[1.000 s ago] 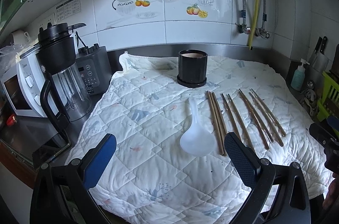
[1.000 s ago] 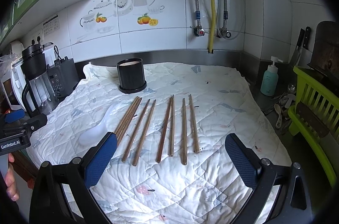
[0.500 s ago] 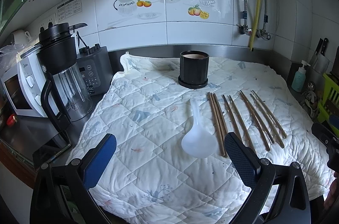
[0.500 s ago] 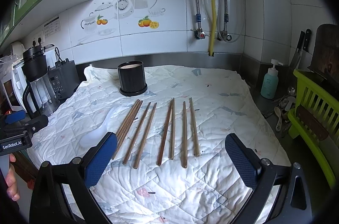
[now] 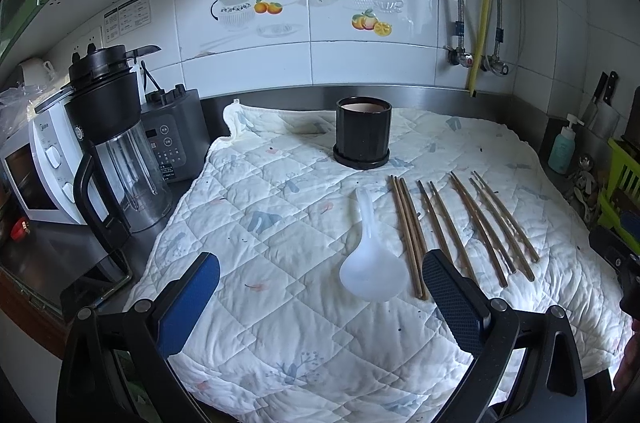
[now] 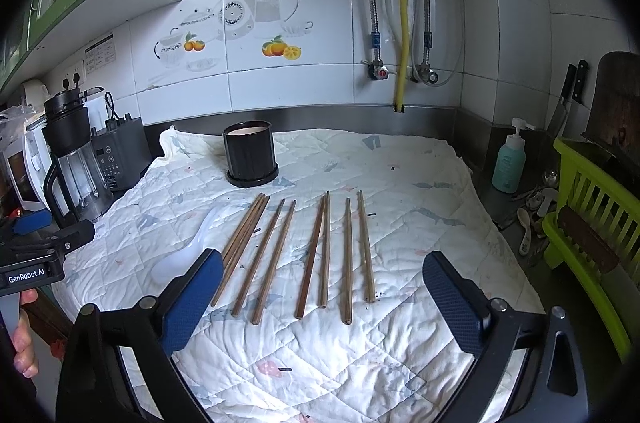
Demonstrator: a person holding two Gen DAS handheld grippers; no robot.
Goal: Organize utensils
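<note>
Nine or so wooden chopsticks (image 6: 316, 251) lie side by side on a white quilted cloth (image 6: 408, 183), loosely grouped: a tight bundle on the left, then pairs fanning to the right, all pointing roughly toward the back wall. Just left of the bundle, a translucent white plastic spoon (image 5: 372, 263) lies bowl toward the camera, handle pointing at the holder, not touching the sticks. Black cylindrical utensil holder (image 5: 363, 133) stands upright on a black saucer at the rear of the cloth, apart from the chopstick tips; its inside is not visible.

Left gripper (image 5: 320, 287) hovers above the near edge of the cloth, blue-padded jaws spread wide, nothing between them; the spoon bowl sits in the gap farther on. Right gripper (image 6: 320, 287) likewise wide apart and empty, chopstick ends lying beyond its span. A person's hand (image 6: 22, 335) grips the left tool's handle at the right-wrist view's left edge.

Blender (image 5: 108, 143) and microwave (image 5: 32, 167) stand left of the cloth. Soap pump bottle (image 6: 509, 159) and green dish rack (image 6: 592, 223) to the right.
</note>
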